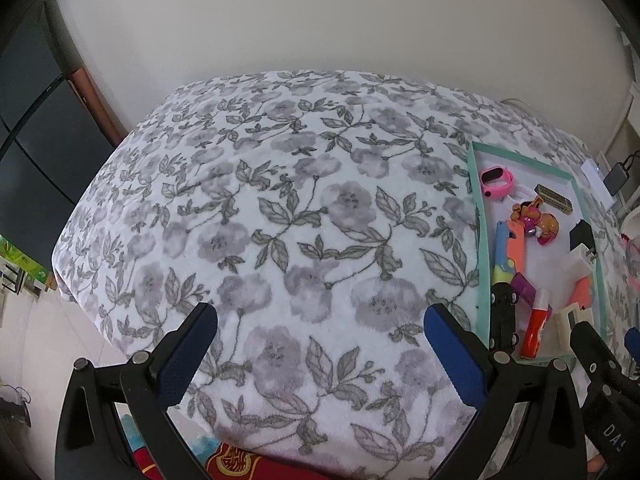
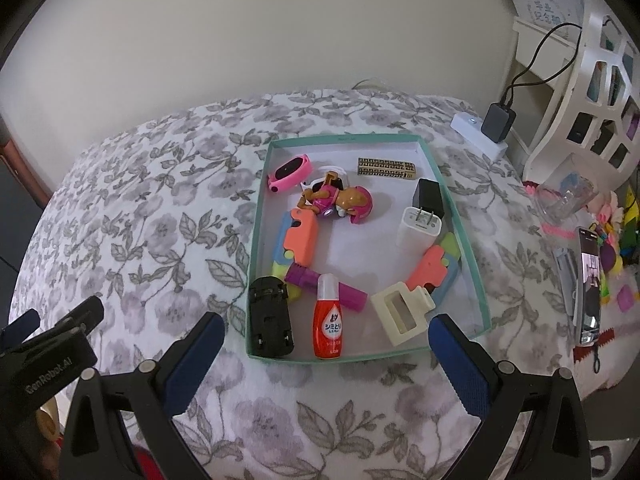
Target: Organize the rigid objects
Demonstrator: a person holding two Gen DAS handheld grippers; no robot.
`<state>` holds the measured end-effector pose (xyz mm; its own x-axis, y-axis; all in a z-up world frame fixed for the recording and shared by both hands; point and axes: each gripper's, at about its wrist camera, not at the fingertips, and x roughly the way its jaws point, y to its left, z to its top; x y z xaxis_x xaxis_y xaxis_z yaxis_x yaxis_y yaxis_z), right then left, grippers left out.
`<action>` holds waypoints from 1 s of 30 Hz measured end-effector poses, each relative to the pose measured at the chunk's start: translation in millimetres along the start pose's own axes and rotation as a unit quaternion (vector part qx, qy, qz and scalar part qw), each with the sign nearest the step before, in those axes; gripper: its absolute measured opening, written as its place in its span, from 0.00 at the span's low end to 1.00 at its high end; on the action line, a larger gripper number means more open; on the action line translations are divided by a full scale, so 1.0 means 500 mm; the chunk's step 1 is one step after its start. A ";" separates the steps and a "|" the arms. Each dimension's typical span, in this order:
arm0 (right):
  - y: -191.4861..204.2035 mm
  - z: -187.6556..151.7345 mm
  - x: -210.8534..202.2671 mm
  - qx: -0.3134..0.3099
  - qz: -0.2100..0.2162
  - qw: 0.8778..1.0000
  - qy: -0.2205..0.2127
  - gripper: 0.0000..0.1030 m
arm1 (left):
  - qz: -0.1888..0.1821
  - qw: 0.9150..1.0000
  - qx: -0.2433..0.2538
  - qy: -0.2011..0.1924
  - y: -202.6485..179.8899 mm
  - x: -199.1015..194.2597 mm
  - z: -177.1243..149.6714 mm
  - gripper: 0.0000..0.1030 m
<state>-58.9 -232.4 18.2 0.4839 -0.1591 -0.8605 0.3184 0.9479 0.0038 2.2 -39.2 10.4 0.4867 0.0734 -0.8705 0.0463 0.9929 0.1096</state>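
A teal-rimmed tray lies on the floral blanket and holds several small things. Among them are a pink watch, a gold patterned bar, a toy figure, a black charger, a white charger, a red bottle, a cream block and a black toy car at the near-left corner. My right gripper hangs open just in front of the tray, holding nothing. My left gripper is open over bare blanket, left of the tray.
The floral blanket covers a bed against a pale wall. Right of the tray are a white power strip with a black adapter, a white shelf, a clear container, a phone and a pile of bright toys.
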 end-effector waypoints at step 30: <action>-0.015 -0.014 -0.030 0.010 0.004 1.000 -0.026 1.00 | -0.005 1.000 -0.003 -0.012 -0.006 -0.024 -0.009 1.00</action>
<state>-74.3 -234.9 27.3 0.5277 -0.1665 -0.8330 0.3302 0.9437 0.0206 -7.6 -42.6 18.6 0.5063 0.0621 -0.8601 0.0462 0.9940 0.0990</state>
